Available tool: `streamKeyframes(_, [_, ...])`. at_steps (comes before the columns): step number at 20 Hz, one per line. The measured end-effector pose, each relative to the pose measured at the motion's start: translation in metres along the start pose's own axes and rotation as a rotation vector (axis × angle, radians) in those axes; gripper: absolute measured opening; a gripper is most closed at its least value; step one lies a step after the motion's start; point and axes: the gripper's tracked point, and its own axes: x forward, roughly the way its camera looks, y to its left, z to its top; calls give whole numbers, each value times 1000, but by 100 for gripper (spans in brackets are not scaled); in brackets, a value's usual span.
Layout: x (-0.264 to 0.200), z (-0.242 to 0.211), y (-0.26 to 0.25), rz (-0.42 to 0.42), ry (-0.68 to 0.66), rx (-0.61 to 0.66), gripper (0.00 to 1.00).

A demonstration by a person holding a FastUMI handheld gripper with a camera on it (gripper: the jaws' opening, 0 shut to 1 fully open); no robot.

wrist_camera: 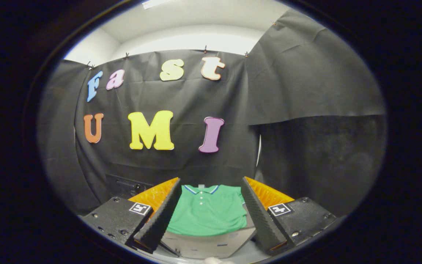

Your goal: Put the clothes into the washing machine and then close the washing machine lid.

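Gripper view: gripper (209,211) occupies the lower centre of the frame, fingers spread wide apart and holding nothing. Left finger (158,216) and right finger (260,216) slope inward toward the centre of the frame.

Task item: green polo shirt (208,212), seen in the gap between the fingers and beyond their tips, at lower centre. It lies flat and spread out, collar (200,189) toward the booth wall (181,161), button placket running down from the collar. Its near hem rests on a pale grey surface (211,244) at the bottom of the frame; whether this surface is a table or part of the washing machine cannot be told. A dark box-like object (125,185) sits low against the wall, lower left of centre; its identity cannot be told.

Handling judgement: the shirt is light, soft and limp. It will not hold shape when lifted; it will drape and trail. Low breakage risk. A single layer taken at the edge may slip out of the fingers.

Recommended hold: pinch a bunched fold near the middle of the body or just below the collar, so several layers sit between the fingers and less cloth hangs loose.

Task status: shirt not yet grasped; loading and lid closing remain.
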Motion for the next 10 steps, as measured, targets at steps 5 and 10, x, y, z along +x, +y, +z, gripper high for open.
streamKeyframes(5, [87, 5, 16, 37, 42, -1, 100])
streamKeyframes(10, [160, -27, 17, 31, 178, 7, 100])
